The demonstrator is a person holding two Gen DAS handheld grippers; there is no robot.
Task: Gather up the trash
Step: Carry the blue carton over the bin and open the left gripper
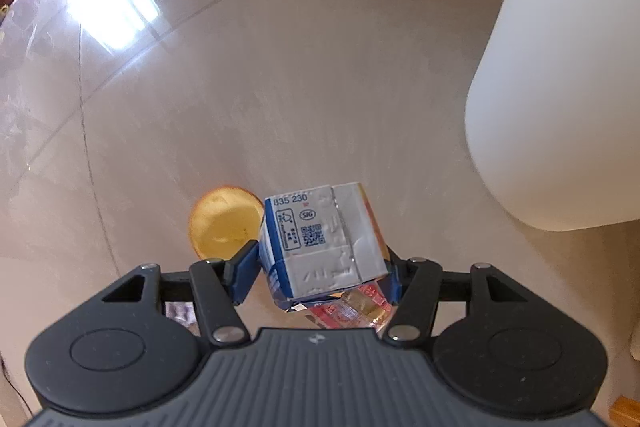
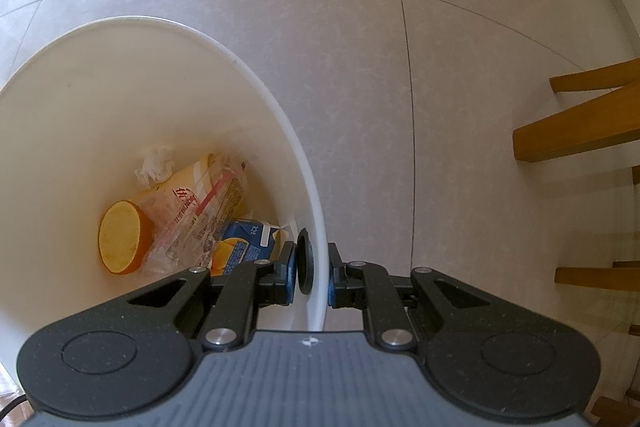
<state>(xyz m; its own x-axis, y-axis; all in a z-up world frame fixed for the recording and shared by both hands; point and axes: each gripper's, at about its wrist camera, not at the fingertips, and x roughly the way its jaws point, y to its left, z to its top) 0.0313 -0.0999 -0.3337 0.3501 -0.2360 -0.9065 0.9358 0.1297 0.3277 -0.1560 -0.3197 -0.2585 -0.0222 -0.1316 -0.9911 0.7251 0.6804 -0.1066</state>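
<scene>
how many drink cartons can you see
2. One carton sits between the left gripper's jaws above the floor; a blue carton lies in the white bin. Others may be hidden under the wrappers.

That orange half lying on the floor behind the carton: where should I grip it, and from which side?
Come from straight above and close across its rounded peel sides. The orange half appears to lie cut face up, so the flat face offers no hold. The left gripper holds the carton; bin it first.
</scene>
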